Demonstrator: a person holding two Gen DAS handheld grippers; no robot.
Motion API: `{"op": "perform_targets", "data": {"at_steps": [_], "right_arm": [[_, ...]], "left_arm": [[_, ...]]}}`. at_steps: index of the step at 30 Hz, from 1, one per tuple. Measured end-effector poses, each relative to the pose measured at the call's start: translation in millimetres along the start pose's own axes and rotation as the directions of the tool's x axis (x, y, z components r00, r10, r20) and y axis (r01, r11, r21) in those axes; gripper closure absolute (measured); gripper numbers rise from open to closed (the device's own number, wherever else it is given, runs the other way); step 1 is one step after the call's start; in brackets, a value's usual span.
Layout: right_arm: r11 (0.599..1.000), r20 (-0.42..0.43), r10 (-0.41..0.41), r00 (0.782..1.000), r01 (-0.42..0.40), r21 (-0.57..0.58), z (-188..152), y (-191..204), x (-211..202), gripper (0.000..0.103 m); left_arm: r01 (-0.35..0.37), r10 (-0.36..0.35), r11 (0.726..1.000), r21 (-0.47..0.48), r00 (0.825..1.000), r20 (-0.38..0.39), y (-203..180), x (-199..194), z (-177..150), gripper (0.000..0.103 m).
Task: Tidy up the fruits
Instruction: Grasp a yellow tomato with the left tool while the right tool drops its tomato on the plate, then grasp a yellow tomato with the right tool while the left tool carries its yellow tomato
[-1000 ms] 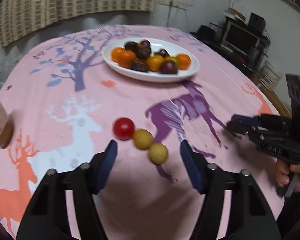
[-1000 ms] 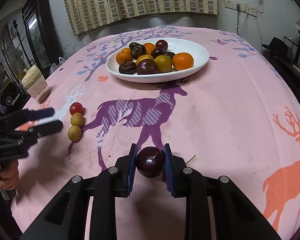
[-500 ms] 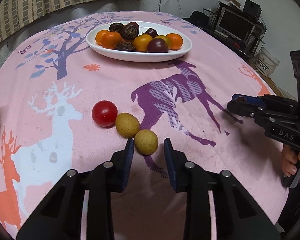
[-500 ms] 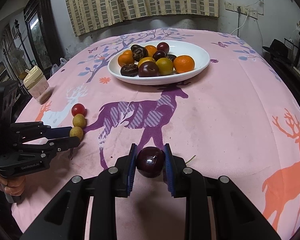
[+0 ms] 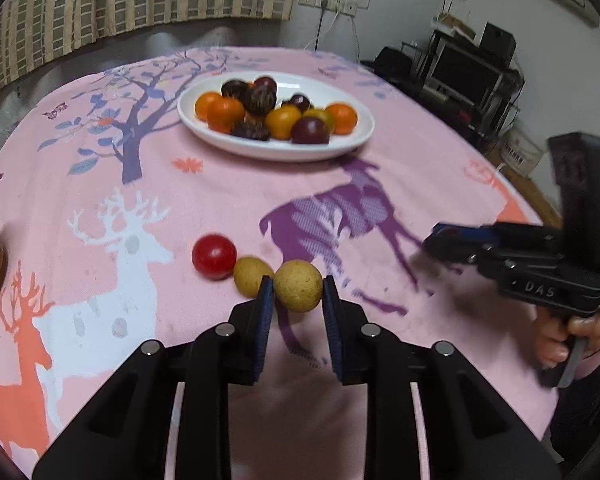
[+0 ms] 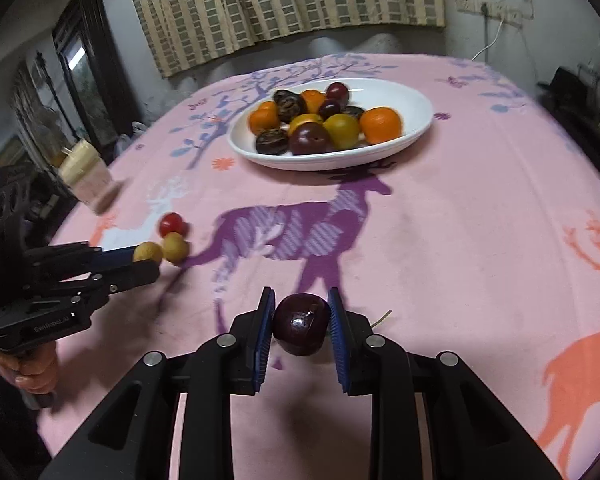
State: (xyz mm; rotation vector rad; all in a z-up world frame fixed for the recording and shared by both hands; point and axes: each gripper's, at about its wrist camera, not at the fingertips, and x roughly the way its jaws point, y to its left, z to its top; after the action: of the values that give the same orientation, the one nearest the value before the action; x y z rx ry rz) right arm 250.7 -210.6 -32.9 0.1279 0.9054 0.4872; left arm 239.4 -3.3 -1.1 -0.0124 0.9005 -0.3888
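The left gripper (image 5: 298, 294) sits low in the centre of the left wrist view; its jaws have just been closing and now pinch a yellow fruit (image 5: 298, 291) between the blue pads; a second yellow fruit (image 5: 252, 276) lies just left of it, touching a red tomato (image 5: 214, 256) on the pink tablecloth (image 5: 400, 184); the right gripper (image 6: 300, 326), low centre in the right wrist view, is clamped on a dark plum (image 6: 302, 324); the white plate (image 6: 404, 100) of mixed fruit stands in the upper middle, well apart from both.
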Motion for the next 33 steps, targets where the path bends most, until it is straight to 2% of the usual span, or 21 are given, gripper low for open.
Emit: {"op": "perform_targets", "data": {"at_steps": [6,9,13,14,15,16,17,18,20,22,24,27,31,33], "right_arm": [[1.0,0.132,-0.019,0.991,0.017,0.018,61,-6,-3,0.076],[0.998,0.195,-0.056,0.979,0.05,0.033,98,-19,12,0.076],[0.995,0.205,-0.09,0.975,0.081,0.052,131,-38,43,0.076],[0.994,0.211,-0.108,0.971,0.098,0.057,135,-42,48,0.074],[0.987,0.203,-0.153,0.967,0.141,0.074,137,-45,55,0.059],[0.984,0.181,-0.165,0.97,0.151,0.089,136,-47,57,0.051],[0.987,0.16,-0.144,0.976,0.131,0.091,133,-47,58,0.048],[0.992,0.146,-0.109,0.983,0.098,0.075,130,-45,56,0.048],[0.997,0.151,-0.081,0.985,0.078,0.022,123,-31,48,0.044],[0.998,0.154,-0.058,0.986,0.061,-0.011,115,-18,44,0.043],[0.999,0.12,-0.019,0.993,0.023,-0.035,105,-2,44,0.043],[0.995,0.051,0.018,0.999,-0.013,-0.102,84,29,51,0.043],[0.974,-0.012,0.029,1.0,-0.031,-0.226,58,76,62,0.043],[0.95,-0.032,0.001,0.999,-0.011,-0.311,46,98,68,0.043]], "left_arm": [[-0.043,0.042,0.999,0.023,0.998,0.046,3,8,70,0.079],[-0.072,0.071,0.997,0.016,0.996,0.061,7,32,110,0.079],[-0.099,0.097,0.995,0.03,0.993,0.07,10,73,150,0.079],[-0.11,0.108,0.994,0.027,0.992,0.066,11,83,157,0.076],[-0.134,0.133,0.991,0.014,0.989,0.061,13,88,161,0.057],[-0.168,0.168,0.986,-0.005,0.984,0.06,15,89,162,0.045],[-0.177,0.178,0.984,-0.013,0.98,0.088,17,82,159,0.028],[-0.178,0.178,0.984,-0.013,0.977,0.12,18,73,155,0.019],[-0.213,0.215,0.977,-0.024,0.963,0.16,26,52,142,0.012],[-0.252,0.259,0.966,-0.059,0.952,0.164,39,32,125,0.011],[-0.285,0.3,0.952,-0.112,0.94,0.163,57,11,101,0.007],[-0.324,0.357,0.924,-0.203,0.922,0.153,83,-9,60,0.006],[-0.311,0.349,0.897,-0.315,0.934,0.072,109,-10,25,0.006],[-0.321,0.361,0.892,-0.319,0.93,0.074,110,-13,22,0.006]]}}
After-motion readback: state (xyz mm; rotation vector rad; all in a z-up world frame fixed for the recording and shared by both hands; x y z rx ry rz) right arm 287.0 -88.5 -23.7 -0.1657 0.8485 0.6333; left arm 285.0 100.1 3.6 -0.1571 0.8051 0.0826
